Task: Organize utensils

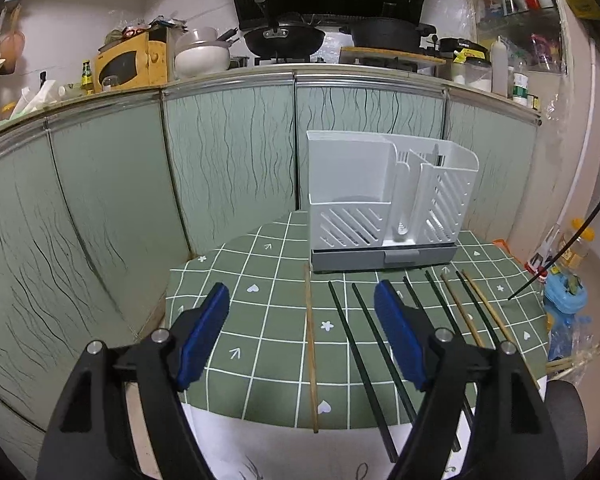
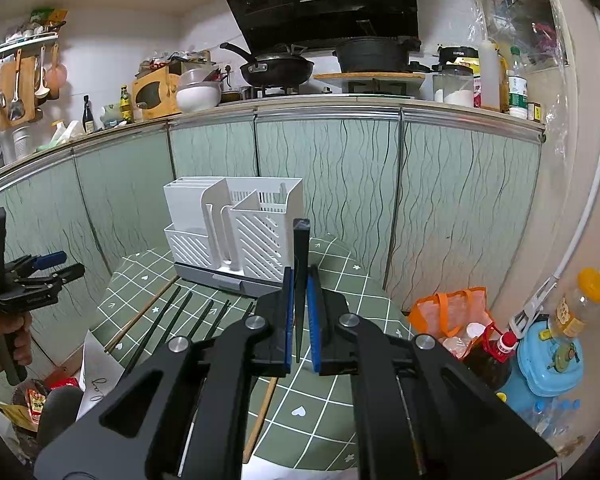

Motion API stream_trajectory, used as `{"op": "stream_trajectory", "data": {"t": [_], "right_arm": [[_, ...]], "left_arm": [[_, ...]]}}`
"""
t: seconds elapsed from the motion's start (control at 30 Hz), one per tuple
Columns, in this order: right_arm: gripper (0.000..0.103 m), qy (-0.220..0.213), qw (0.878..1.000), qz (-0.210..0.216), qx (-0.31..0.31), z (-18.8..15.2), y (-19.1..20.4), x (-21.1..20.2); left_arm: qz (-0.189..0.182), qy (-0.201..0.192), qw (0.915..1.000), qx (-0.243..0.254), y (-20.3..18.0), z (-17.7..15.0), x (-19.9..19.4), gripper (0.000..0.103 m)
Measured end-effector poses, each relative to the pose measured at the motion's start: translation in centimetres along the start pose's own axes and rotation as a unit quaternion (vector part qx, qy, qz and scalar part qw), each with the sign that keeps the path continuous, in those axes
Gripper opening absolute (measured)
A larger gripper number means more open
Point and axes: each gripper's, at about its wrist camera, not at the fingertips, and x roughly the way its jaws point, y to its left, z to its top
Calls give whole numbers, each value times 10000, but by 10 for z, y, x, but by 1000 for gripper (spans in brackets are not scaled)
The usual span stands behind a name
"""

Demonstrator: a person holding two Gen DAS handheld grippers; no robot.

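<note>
Right gripper (image 2: 299, 312) pinching dark chopstick (image 2: 300, 280) upright between pads; left gripper (image 1: 302, 336) spread wide above wooden chopstick (image 1: 310, 344).

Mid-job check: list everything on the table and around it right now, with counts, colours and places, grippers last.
Utensil holder: one, white with grey base drawer, back of table, nothing seen inside.
Dark chopsticks: at least five, dark green, flat on table in front of holder.
Wooden chopsticks: three seen, light brown, one left of the dark ones, two at right.
Held chopstick: one, dark, upright.
Table: one, green checked cloth.
Wok: one, black, on stove behind.
Orange bag: one, floor right of table.
Left gripper: open, over the table's near edge.
Right gripper: shut on held chopstick.
</note>
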Motion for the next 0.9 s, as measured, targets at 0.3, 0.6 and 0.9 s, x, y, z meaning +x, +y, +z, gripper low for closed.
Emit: {"op": "stream_trajectory", "data": {"t": [0.3,0.6,0.9], "right_arm": [[6,9,10000,36,34,0,-5,3],[6,21,9999,73,71,0,-8,5],[6,-3,9998,91,169,-8,-12,1]], "left_arm": [[22,123,9999,88,-4,-11,32,75],[2,318,9995,26,-3,-25,48,75],[-153,944,9954,-59,-4,-74,66,37]]}}
